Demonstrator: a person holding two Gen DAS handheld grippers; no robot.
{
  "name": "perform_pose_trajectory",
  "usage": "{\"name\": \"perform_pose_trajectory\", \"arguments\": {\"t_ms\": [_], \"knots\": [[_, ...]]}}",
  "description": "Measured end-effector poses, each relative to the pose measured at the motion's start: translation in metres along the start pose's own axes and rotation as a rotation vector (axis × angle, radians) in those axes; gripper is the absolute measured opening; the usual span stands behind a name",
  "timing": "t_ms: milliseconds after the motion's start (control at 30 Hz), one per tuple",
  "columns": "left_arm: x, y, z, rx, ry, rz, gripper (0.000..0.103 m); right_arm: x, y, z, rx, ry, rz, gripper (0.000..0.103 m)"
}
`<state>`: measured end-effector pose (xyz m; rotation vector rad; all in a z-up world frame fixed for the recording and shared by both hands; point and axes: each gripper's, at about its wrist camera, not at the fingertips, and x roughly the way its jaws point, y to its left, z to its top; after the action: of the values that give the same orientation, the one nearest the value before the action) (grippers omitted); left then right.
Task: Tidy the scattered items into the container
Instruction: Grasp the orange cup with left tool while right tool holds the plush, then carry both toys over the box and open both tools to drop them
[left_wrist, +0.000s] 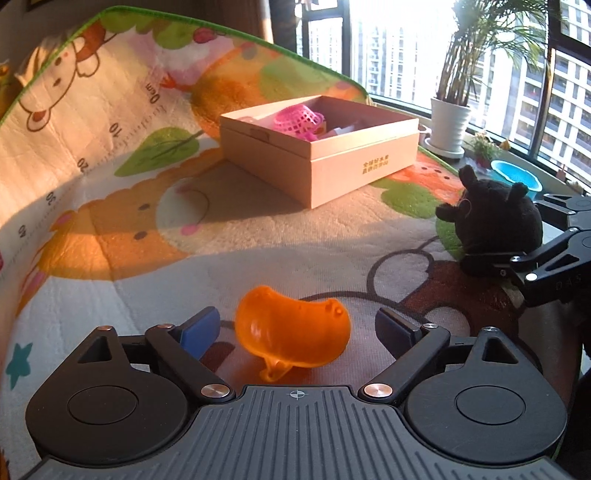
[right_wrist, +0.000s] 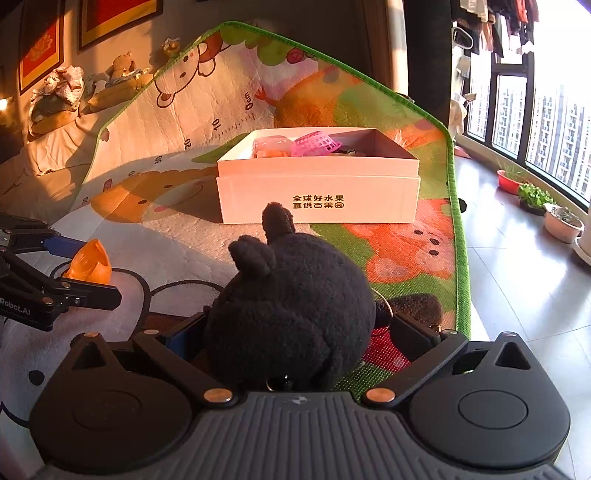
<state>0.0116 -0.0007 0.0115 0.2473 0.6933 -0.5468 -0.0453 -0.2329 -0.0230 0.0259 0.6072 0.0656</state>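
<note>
Container (right_wrist: 317, 195) partly filled; two scattered items not yet inside.
The box sits on the play mat (left_wrist: 92, 147), at 12 o'clock from both my tools, with a pink basket (left_wrist: 297, 118) and other pieces in it. My left tool (left_wrist: 295, 328) is spread apart, pads clear of the orange cup (left_wrist: 291, 332) lying between them on the mat. My right tool (right_wrist: 295, 339) brackets the black plush toy (right_wrist: 291, 306); whether the pads press on it I cannot tell.
</note>
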Motion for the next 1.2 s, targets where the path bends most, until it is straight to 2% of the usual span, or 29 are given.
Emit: {"name": "perform_pose_trajectory", "arguments": {"t_ms": [133,200,367,400,433,500,700,833,1033,1200], "knots": [[0.003,-0.005,0.000,0.002,-0.004,-0.006,0.078,-0.001,0.000,0.000,0.001,-0.002,0.001,0.103],[0.003,-0.006,0.000,-0.003,-0.005,0.001,0.065,0.000,0.000,0.000,0.000,0.002,-0.002,0.103],[-0.002,-0.016,0.000,-0.098,-0.002,0.018,0.065,-0.003,0.000,0.000,0.013,-0.009,-0.037,0.103],[-0.006,-0.025,-0.001,-0.104,-0.019,0.012,0.065,-0.004,-0.001,0.000,0.015,-0.007,-0.038,0.098],[-0.010,-0.034,-0.003,-0.106,-0.034,0.007,0.065,-0.005,-0.001,0.001,0.010,0.006,-0.031,0.087],[-0.018,-0.050,-0.006,-0.101,-0.052,-0.012,0.065,-0.008,0.001,0.003,-0.003,0.037,-0.001,0.075],[-0.025,-0.067,-0.007,-0.078,-0.045,-0.014,0.065,-0.040,0.005,0.005,-0.042,0.024,0.005,0.074],[-0.034,-0.072,-0.003,-0.070,-0.068,-0.014,0.065,-0.064,-0.001,0.014,-0.060,0.000,0.007,0.074],[-0.043,-0.087,0.010,-0.022,-0.112,-0.006,0.065,-0.089,-0.013,0.040,-0.073,-0.064,0.031,0.074],[-0.040,-0.096,0.030,0.022,-0.147,-0.009,0.065,-0.088,-0.033,0.073,-0.033,-0.073,0.060,0.074]]}}
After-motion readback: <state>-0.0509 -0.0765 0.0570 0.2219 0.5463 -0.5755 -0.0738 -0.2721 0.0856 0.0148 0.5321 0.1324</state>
